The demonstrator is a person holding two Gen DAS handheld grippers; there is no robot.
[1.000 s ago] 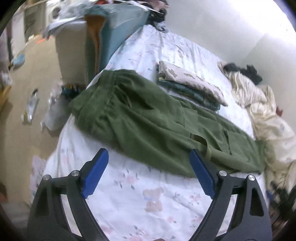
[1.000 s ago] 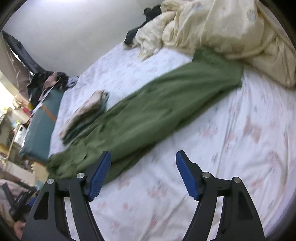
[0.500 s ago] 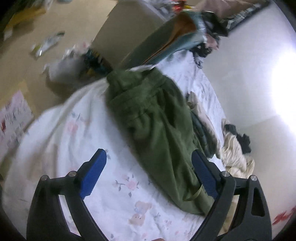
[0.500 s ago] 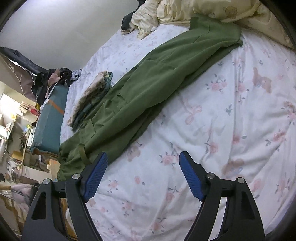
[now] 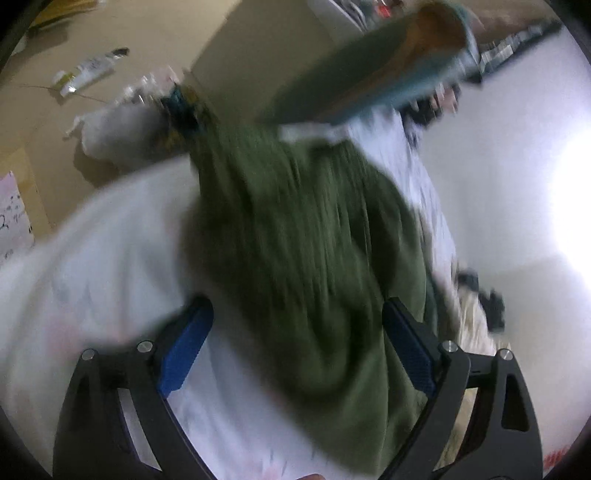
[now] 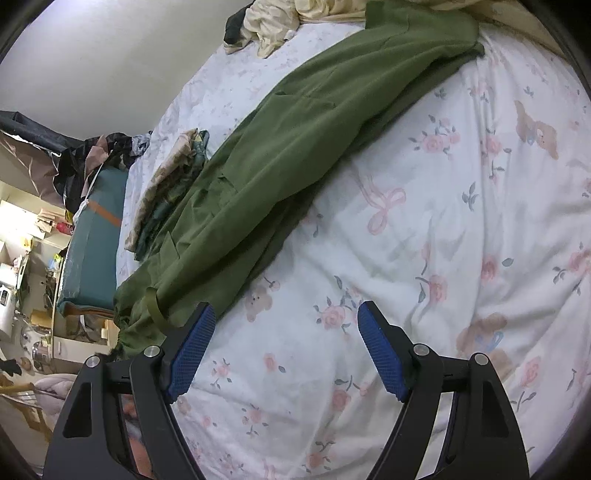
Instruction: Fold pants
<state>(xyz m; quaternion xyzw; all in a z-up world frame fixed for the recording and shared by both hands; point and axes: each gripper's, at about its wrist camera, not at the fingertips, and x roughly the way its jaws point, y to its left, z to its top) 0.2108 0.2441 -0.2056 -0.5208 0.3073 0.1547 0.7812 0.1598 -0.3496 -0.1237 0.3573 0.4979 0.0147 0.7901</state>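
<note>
Green pants lie stretched out along the floral bed sheet, waistband at the lower left, leg ends at the upper right. My right gripper is open and empty, low over the sheet beside the waist end. In the blurred left wrist view the pants fill the middle. My left gripper is open, its jaws wide on either side of the green fabric, close above it.
A stack of folded clothes lies beyond the pants. A cream duvet is bunched at the far end. A teal suitcase stands off the bed's end, also in the left wrist view. The floor holds litter.
My left gripper has swung and moved in close over the pants' waist end; its view is now blurred. My right gripper has come lower and nearer to the waist side. Both stay open.
</note>
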